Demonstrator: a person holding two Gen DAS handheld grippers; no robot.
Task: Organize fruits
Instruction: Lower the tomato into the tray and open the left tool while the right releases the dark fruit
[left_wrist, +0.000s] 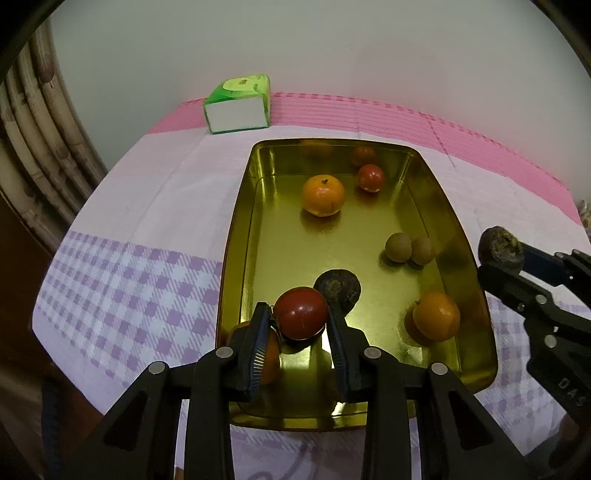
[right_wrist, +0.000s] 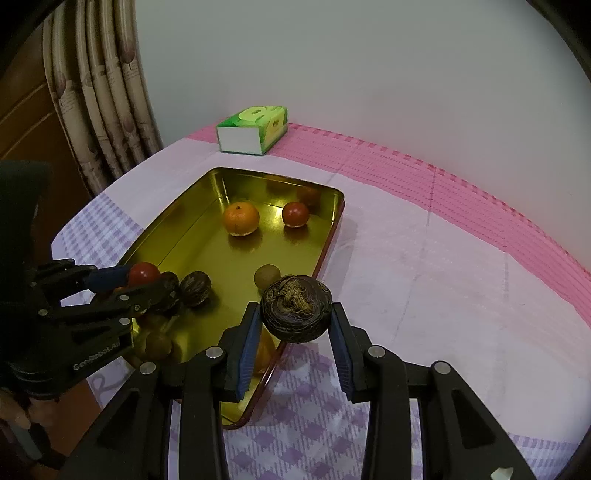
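A gold tin tray (left_wrist: 240, 229) (right_wrist: 173, 236) lies on the cloth-covered table. My left gripper (left_wrist: 300, 319) is shut on a red tomato (left_wrist: 301, 313) over the tray's near left end; it shows in the right wrist view (right_wrist: 144, 272). My right gripper (right_wrist: 295, 317) is shut on a dark brown wrinkled fruit (right_wrist: 295, 309), held above the tray's right rim; it shows in the left wrist view (left_wrist: 500, 249). In the tray lie an orange (left_wrist: 323, 194), a second tomato (left_wrist: 370, 177), a small brown round fruit (left_wrist: 398, 247), another dark fruit (left_wrist: 341, 286) and a second orange (left_wrist: 436, 315).
A green tissue box (left_wrist: 238, 105) (right_wrist: 255, 129) stands at the table's back edge on the pink mat (right_wrist: 443, 192). A curtain (right_wrist: 99, 92) hangs at the left. The checked cloth (left_wrist: 122, 288) covers the table around the tray.
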